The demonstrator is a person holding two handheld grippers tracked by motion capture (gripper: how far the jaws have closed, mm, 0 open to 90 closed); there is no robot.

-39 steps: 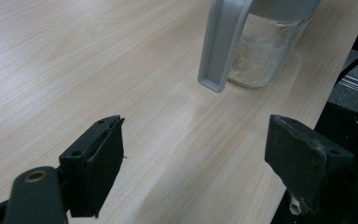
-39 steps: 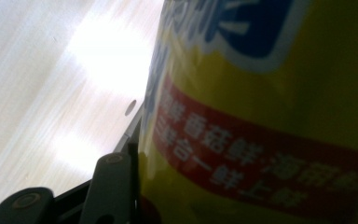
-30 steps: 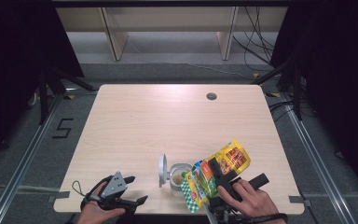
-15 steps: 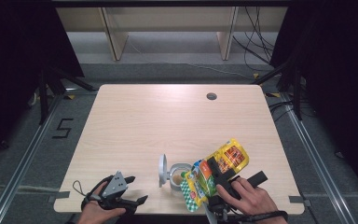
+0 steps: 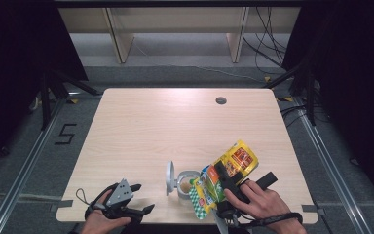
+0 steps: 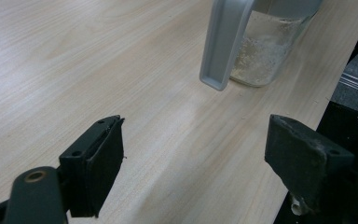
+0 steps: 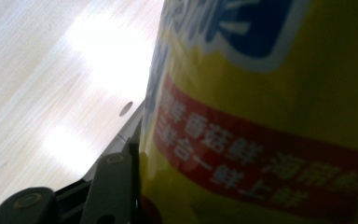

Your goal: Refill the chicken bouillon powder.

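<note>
A yellow and green snack pouch [image 5: 226,175] is held tilted near the table's front edge, its lower end over a small glass jar [image 5: 187,183]. My right gripper [image 5: 231,181] is shut on the pouch, and in the right gripper view the pouch [image 7: 270,102] presses against the left jaw. The jar [image 6: 265,51] holds a little pale powder. Its grey hinged lid [image 5: 169,178] stands open on the left side, and the lid [image 6: 226,42] also shows in the left gripper view. My left gripper [image 5: 143,197] rests open at the front left with nothing between its fingers [image 6: 98,158].
The light wooden table [image 5: 175,126] has a small round cable hole [image 5: 220,101] at the back right. The jar stands close to the front edge. Wooden shelving legs and cables lie on the floor beyond the table.
</note>
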